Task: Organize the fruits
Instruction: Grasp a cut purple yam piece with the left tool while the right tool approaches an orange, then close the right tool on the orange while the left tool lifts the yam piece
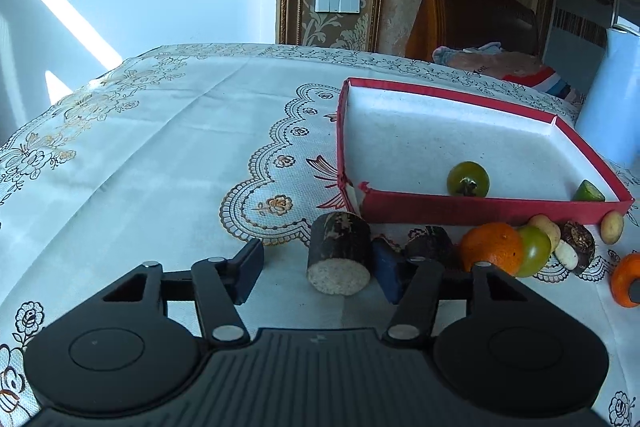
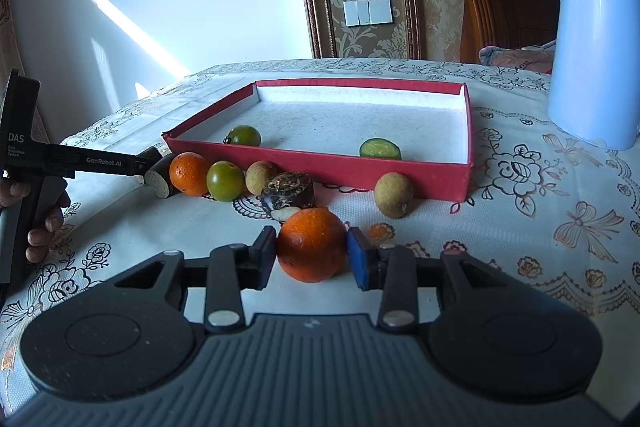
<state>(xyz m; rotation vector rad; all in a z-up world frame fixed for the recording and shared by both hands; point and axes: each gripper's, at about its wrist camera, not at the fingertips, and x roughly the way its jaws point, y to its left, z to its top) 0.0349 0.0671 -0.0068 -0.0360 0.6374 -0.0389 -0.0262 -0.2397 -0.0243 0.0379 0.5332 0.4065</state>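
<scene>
- Landmark: the red box [image 2: 352,169] on the desk [image 1: 140,147]; it already holds one green tomato [image 2: 245,135] and a cut green piece [image 2: 380,149].
- Right claw [image 2: 312,253]: pads clamped on an orange [image 2: 312,245], which sits on the cloth just in front of the box's near wall.
- Left claw [image 1: 320,273]: jaws apart around a dark sugarcane stub [image 1: 340,253] near the box's left front corner. One blue pad touches its side; the other stands clear, so there is no grip yet.
- Judgement: the stub needs both pads on its curved side, centred, before any lift; its round form could roll out.
- Loose row along the box's front wall: a second orange [image 2: 190,174], another green tomato [image 2: 225,181], two tan fruits [image 2: 394,195]. The lift should go straight up to avoid knocking them.
- The orange should clear the near wall, then be set down inside, away from the tomato.
</scene>
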